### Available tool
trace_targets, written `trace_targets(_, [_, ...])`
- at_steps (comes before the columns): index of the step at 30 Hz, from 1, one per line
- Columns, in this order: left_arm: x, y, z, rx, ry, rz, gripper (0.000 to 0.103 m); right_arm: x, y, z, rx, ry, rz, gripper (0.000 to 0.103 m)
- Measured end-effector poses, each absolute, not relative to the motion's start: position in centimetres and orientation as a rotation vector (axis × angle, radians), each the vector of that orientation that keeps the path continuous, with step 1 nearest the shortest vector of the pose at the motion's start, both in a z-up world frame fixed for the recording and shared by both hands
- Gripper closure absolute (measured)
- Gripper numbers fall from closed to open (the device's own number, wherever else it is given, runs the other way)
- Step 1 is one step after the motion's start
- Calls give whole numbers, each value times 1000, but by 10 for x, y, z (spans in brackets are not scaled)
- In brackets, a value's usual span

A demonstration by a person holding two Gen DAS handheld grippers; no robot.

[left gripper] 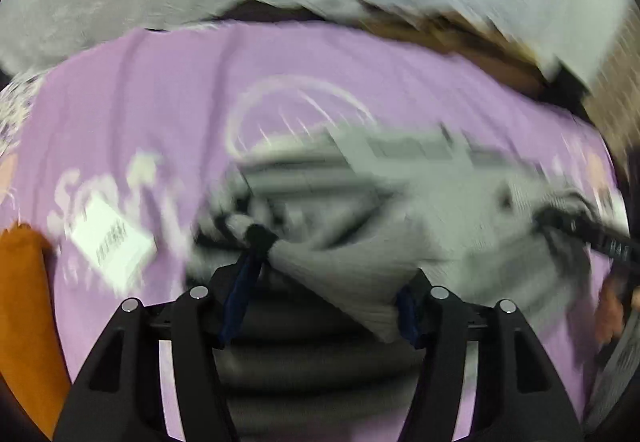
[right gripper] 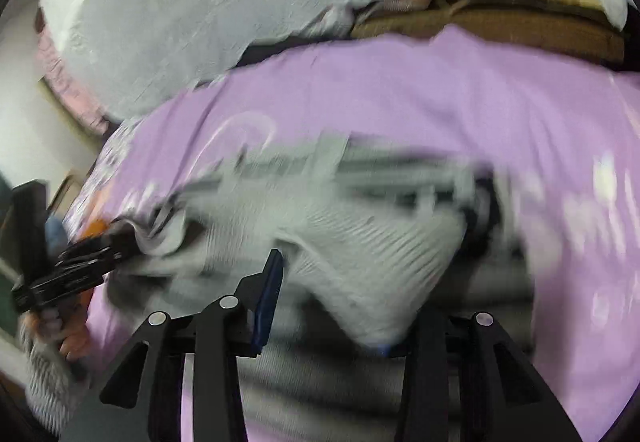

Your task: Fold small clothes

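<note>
A small grey ribbed garment with dark stripes (left gripper: 352, 201) lies blurred on a lilac printed sheet (left gripper: 160, 89). My left gripper (left gripper: 324, 282) has a fold of the grey cloth between its blue-padded fingers (left gripper: 240, 294), which stand well apart. In the right wrist view the same garment (right gripper: 360, 238) drapes over my right gripper (right gripper: 332, 306), also with fingers (right gripper: 268, 298) spread wide around the cloth. The left gripper also shows at the left of the right wrist view (right gripper: 88, 262), its tips closed on the garment's edge. The right gripper shows at the right of the left wrist view (left gripper: 592, 234), pinching cloth.
A white crumpled blanket (right gripper: 180, 21) lies beyond the lilac sheet (right gripper: 440, 89). Brown folded fabric (right gripper: 500, 21) sits at the back right. An orange item (left gripper: 28, 302) is at the left edge. A white tag (left gripper: 108, 238) lies on the sheet.
</note>
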State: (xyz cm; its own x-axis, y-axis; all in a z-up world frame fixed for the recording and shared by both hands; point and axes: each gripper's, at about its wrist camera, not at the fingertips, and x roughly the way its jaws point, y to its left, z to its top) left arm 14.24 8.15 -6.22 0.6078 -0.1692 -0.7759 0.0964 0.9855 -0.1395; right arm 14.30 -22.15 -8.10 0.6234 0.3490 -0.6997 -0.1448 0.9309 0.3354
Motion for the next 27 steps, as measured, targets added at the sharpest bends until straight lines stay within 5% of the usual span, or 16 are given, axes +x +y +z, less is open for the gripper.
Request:
trace_targets(5, [187,127,-65,-353,917,17,42,179,-254,-81,495,804,184,63])
trace_targets(20, [153,118,-29,-263,770,33,32,141,-236,-53,407,671,211,60])
trace_targets(25, [169,82,-53,-131,882,0,32,160,-217,-70,360,751,207,83])
trace_targets(27, [183,65,-65,-56,917,4,32,177,-215,-81,369,806,195,85])
